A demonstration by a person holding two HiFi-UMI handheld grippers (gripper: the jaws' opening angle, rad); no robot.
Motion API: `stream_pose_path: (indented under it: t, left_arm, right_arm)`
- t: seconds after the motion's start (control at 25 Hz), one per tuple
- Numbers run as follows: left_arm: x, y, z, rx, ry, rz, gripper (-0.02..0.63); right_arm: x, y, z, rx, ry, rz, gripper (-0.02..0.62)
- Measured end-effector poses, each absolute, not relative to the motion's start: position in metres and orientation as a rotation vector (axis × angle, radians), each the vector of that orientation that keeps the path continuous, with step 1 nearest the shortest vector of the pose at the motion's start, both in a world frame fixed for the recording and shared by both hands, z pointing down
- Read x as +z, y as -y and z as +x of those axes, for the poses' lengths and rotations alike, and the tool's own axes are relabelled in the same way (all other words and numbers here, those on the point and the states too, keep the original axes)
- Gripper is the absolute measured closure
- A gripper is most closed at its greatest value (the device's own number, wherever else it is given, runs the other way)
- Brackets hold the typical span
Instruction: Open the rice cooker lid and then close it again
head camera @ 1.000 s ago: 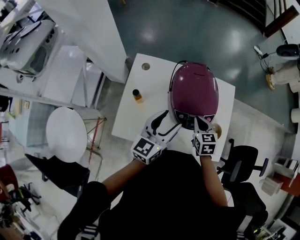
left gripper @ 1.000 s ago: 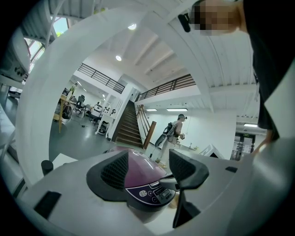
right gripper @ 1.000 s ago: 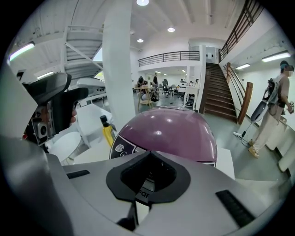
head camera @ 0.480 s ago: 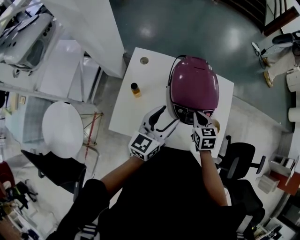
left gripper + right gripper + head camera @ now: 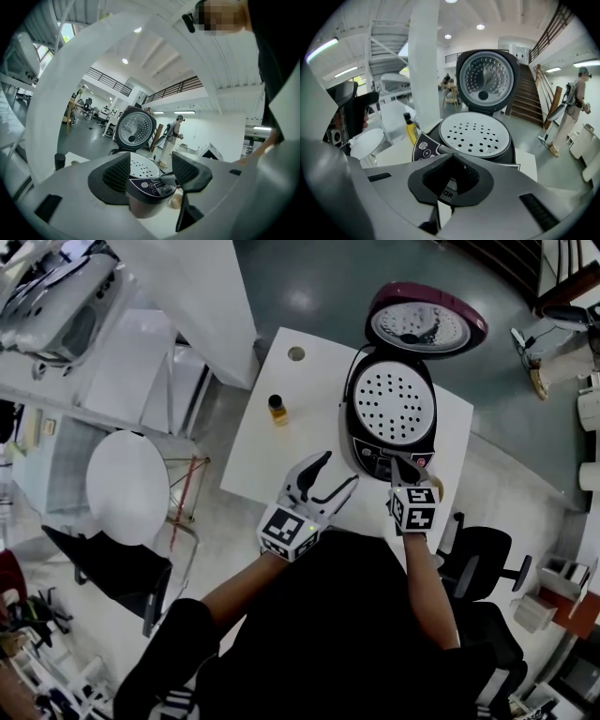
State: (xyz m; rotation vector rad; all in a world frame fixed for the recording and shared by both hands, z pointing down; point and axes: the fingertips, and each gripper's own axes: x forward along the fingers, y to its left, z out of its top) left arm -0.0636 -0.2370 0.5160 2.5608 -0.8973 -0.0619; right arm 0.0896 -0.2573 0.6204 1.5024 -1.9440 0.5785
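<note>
White tabletop (image 5: 281, 460): small dark-capped bottle (image 5: 276, 407) upright near the left edge. Left gripper (image 5: 337, 471) over the front edge, jaws wide apart, nothing between them. Rice cooker (image 5: 361, 427) toward the right edge, lid (image 5: 427, 320) raised at the far edge, perforated inner plate (image 5: 391, 399) exposed. Right gripper (image 5: 400, 465), jaws together and empty, tips at the cooker's front control panel (image 5: 375, 457).

One rice cooker (image 5: 389, 409), one bottle (image 5: 277, 409), two grippers (image 5: 339, 470) (image 5: 398, 463).
</note>
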Motion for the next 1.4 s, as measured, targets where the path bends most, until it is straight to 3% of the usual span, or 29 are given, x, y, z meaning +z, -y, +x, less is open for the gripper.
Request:
stream_pose_path:
  t: [0.76,1.4]
  left_arm:
    - [0.498,0.214,-0.029,-0.035,0.889,2.603,0.353]
    - [0.447,0.257,-0.028,-0.008,1.116,2.630,0.353]
  right_arm:
    - [0.627,0.255,0.096,0.605,2.036,1.501,0.597]
    - [0.570,0.228,0.127,0.581,2.262,1.518,0.597]
